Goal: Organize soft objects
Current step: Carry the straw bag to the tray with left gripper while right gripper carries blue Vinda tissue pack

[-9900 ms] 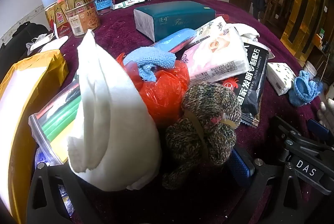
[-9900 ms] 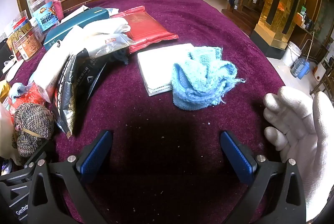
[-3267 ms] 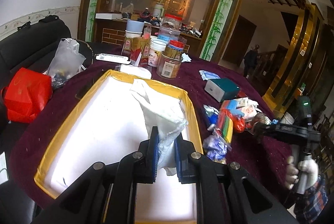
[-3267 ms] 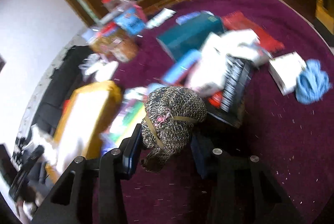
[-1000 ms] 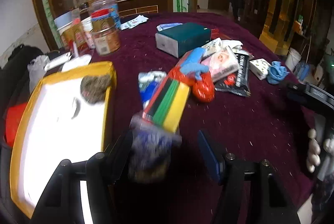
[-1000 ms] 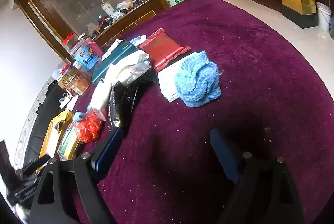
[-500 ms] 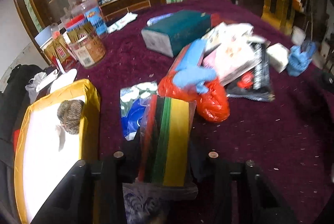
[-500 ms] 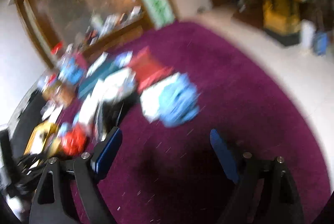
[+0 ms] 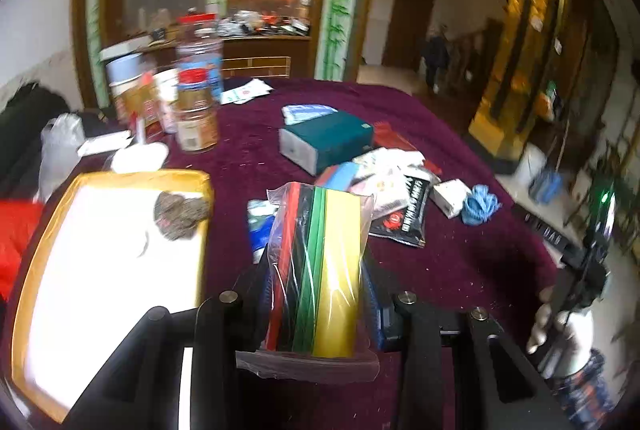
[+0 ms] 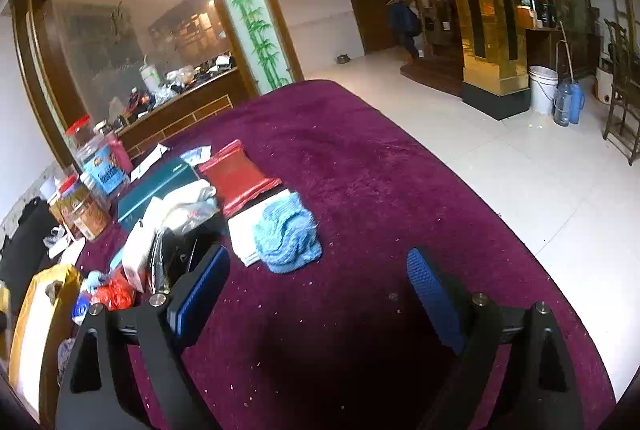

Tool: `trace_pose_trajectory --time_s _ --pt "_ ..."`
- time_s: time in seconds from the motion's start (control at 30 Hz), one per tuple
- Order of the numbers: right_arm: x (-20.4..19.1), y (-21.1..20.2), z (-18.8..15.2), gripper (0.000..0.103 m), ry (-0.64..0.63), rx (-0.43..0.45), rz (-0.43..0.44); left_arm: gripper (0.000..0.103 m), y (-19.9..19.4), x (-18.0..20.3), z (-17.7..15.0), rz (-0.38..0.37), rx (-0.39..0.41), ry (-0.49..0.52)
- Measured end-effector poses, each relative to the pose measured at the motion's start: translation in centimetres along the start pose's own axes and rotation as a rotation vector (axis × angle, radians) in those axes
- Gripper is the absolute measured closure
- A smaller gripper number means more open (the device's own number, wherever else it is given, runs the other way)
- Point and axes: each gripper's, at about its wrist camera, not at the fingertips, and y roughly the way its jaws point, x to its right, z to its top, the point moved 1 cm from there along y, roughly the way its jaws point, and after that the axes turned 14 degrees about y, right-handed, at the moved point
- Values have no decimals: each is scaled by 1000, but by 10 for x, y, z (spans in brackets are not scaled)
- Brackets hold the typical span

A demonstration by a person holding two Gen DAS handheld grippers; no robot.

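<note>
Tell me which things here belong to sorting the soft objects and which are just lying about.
Part of the job:
left gripper, shut on the bag of coloured sheets
yellow tray holding the knitted bundle
blue cloth
right gripper, open and empty

Just lying about:
teal box
jars
red packet
black packet

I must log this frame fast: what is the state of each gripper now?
Left gripper: shut on the clear bag of colored sheets, lifted above the table.
Right gripper: open, jaws wide apart, holding nothing.
</note>
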Motion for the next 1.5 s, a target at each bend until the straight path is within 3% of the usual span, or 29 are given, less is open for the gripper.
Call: trace_pose_trajectory --time_s 0.17,0.27,0.33,0.43,0.6,0.7,0.8,0.87,0.97,1.07,1.33,1.5 --pt "-5 11 -7 13 -33 -84 22 63 -45 -48 -27 65 56 -150" --pt "-18 20 -17 13 -66 -223 67 63 -68 -75 -50 104 78 -224" --pt "-34 11 -27 13 -53 -331 162 63 -76 -85 -60 120 85 -243" --pt "-96 -10 -58 13 -163 -486 337 63 -80 -99 -75 133 88 -266" --pt "-191 -14 -124 13 -386 -613 384 63 -78 -116 -98 92 99 -325" --pt "-230 4 -154 19 -440 -646 354 63 -83 -123 -110 83 100 -350" --pt "-245 23 -175 33 -475 -659 269 63 -92 -134 -121 95 106 -370" --pt "-246 35 -184 35 -470 -684 231 63 -97 -142 -127 109 112 -382" --pt "-246 34 -185 49 -465 -669 253 63 -99 -154 -135 122 114 -403" --pt "-245 28 -180 54 -471 -649 266 63 -95 -164 -138 114 111 -425" --pt "-261 -3 -135 54 -430 -552 349 63 -87 -183 -130 78 79 -447" --pt "-300 -2 -136 54 -430 -645 436 63 -69 -198 -100 83 12 -398"
